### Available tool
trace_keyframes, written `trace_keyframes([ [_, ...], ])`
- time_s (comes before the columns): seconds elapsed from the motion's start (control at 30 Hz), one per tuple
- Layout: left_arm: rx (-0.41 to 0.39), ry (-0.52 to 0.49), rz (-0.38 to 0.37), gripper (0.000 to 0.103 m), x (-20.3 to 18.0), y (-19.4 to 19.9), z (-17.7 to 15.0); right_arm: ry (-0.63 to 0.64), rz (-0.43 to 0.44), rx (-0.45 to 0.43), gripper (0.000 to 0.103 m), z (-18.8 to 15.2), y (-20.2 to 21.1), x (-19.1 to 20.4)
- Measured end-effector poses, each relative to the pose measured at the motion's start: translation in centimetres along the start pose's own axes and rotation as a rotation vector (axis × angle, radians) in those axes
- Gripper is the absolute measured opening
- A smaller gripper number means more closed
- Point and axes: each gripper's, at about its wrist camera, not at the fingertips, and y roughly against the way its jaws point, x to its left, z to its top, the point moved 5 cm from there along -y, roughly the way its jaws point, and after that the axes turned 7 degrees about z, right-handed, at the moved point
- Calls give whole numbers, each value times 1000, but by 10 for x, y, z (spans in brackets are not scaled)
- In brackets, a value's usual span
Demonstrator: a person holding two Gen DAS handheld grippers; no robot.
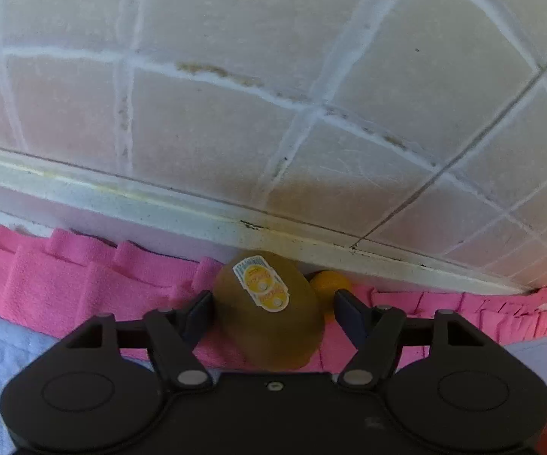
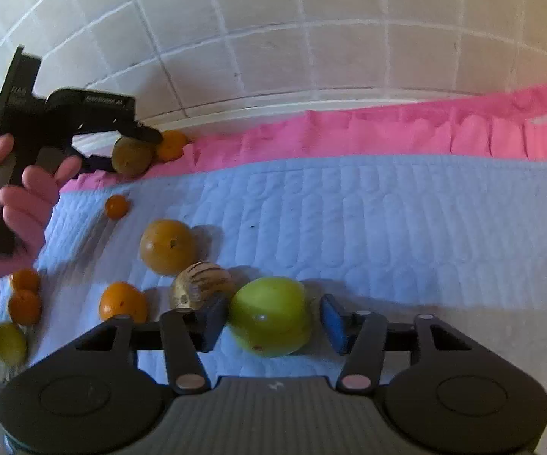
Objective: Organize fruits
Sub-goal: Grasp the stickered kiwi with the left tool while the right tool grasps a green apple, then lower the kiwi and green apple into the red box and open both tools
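Observation:
A brown kiwi (image 1: 269,311) with a yellow sticker lies on the pink cloth between the fingers of my left gripper (image 1: 273,303), which is open around it with gaps on both sides. A small orange fruit (image 1: 328,280) sits just behind it. The right wrist view shows the same kiwi (image 2: 132,156) under the left gripper (image 2: 84,121). My right gripper (image 2: 271,320) is open around a green apple (image 2: 271,316) on the blue quilt; the left pad looks close to it. A striped melon-like fruit (image 2: 201,284), a large orange fruit (image 2: 167,244) and several small oranges lie to the left.
A tiled wall (image 2: 273,38) with a white ledge (image 1: 159,197) runs close behind the pink cloth edge (image 2: 387,132). The blue quilt (image 2: 387,227) stretches to the right. A yellow-green fruit (image 2: 8,343) lies at the far left. A hand (image 2: 15,204) holds the left gripper.

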Motion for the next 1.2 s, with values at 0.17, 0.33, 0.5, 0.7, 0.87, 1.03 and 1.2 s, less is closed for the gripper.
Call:
trace_keyframes([
  [0.17,-28,-37,19,70,-2,16,-8,-33,48,-17,51,-2,1,-3],
  [0.33,-82,-110,27,70,-7,51,-21,-6,27,-37,51,-8,11,4],
  [0.5,-143,-187,-15,70,-21,96,-25,-18,20,-87,51,-18,40,9],
  [0.7,-231,-306,-109,70,-75,155,-37,-74,-16,-213,51,-32,105,2],
  [0.87,-277,-428,-259,70,-144,194,-60,-130,-108,-343,51,-50,179,-24],
  [1.03,-265,-572,-430,70,-231,220,-99,-246,-259,-447,51,-81,255,-78],
  [1.2,-221,-734,-583,70,-314,227,-157,-413,-420,-508,51,-115,320,-148],
])
